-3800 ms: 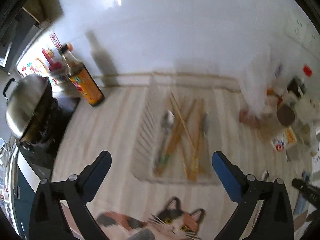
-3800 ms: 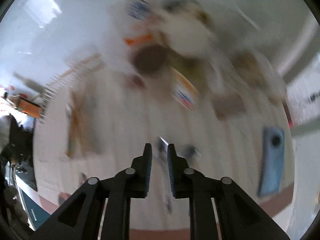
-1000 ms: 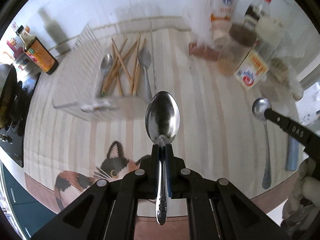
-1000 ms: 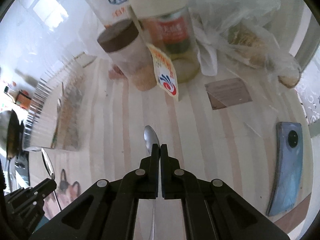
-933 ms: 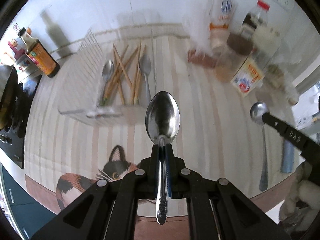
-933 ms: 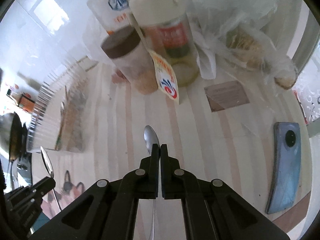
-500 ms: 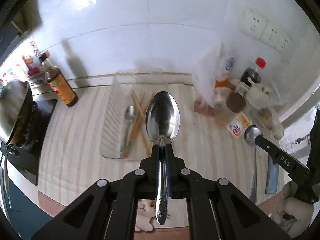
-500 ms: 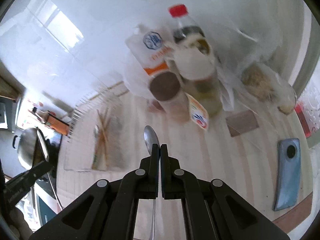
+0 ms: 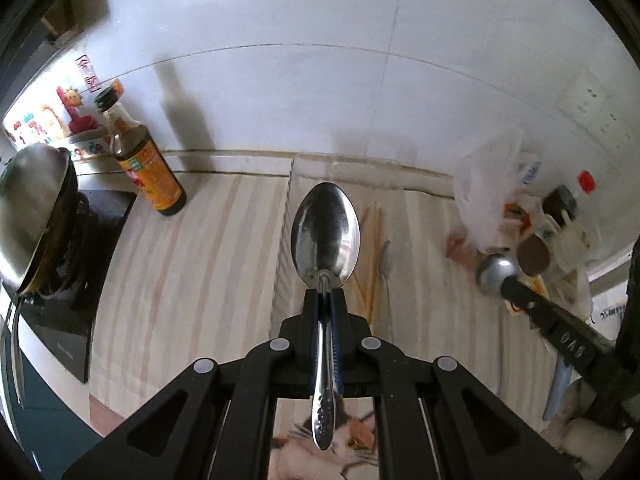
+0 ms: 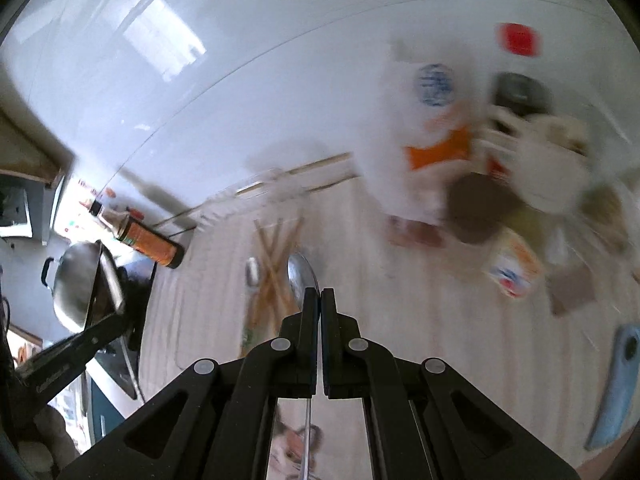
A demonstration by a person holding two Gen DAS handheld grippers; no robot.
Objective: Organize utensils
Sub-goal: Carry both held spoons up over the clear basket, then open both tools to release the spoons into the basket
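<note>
Above the striped counter (image 9: 192, 264), the left gripper (image 9: 326, 300) clamps one spoon (image 9: 326, 232); the right gripper (image 10: 319, 300) clamps another spoon (image 10: 302, 274). Below lies a clear tray (image 9: 289, 200) holding chopsticks (image 10: 276, 264). Sauce bottle (image 9: 146, 164), wok (image 9: 32, 208), jars (image 10: 480, 208) and white wall (image 9: 320, 80) surround it.

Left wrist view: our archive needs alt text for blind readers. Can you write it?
The left gripper is shut on a spoon, held above a striped counter. Beyond it lie chopsticks in a clear tray; a sauce bottle stands left.
</note>
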